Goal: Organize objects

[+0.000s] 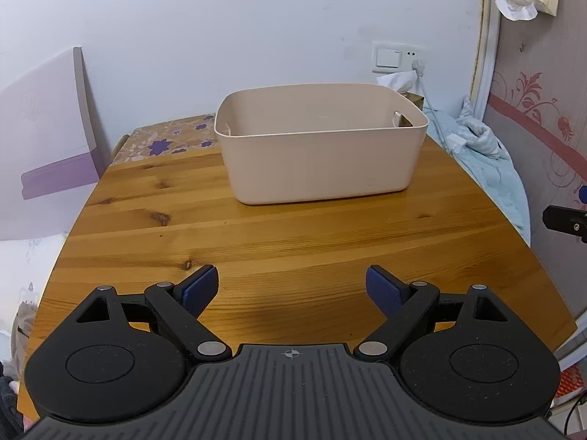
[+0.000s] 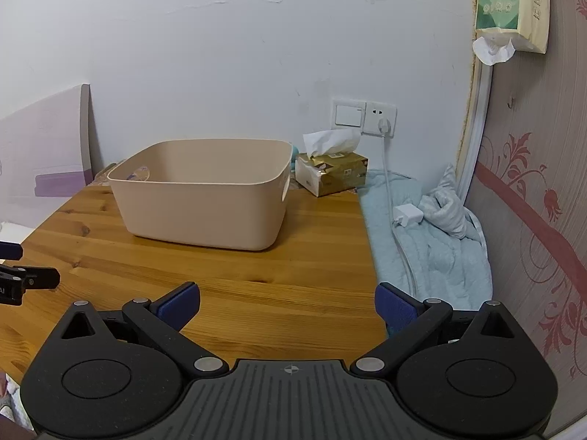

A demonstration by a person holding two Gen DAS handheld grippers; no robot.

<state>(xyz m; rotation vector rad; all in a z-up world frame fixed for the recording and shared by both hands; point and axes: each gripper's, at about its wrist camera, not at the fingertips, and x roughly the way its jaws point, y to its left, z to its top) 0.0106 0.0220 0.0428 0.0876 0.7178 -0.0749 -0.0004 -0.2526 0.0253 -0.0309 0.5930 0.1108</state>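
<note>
On the wooden table [image 1: 256,242] ahead of your left gripper [image 1: 292,288] you have one beige bin [image 1: 323,161], standing upright toward the far edge, well apart from your fingertips. Your two blue pads [image 1: 200,289] stand wide apart with only bare wood between them; they clamp nothing. You can see a slot handle in the bin's right end wall; what lies in the bin you cannot tell from here. Behind the bin there is one white wall switch plate [image 1: 398,57], and one tissue box [image 1: 403,88] peeks over the far rim. Right of the table lies one pale blue blanket [image 1: 488,161]. At the right edge, a black piece of your other gripper shows.

In the right wrist view, your right gripper [image 2: 288,308] hovers over the table's near right corner, its two blue pads [image 2: 179,306] also spread wide and holding nothing. You see the same single bin [image 2: 205,205] at the left centre, upright, with one small object just visible against its left inner wall, too unclear to name. One gold tissue box [image 2: 332,174] sits just beside the bin's right end. One white charger [image 2: 407,216] rests on the blanket [image 2: 440,256].
</note>
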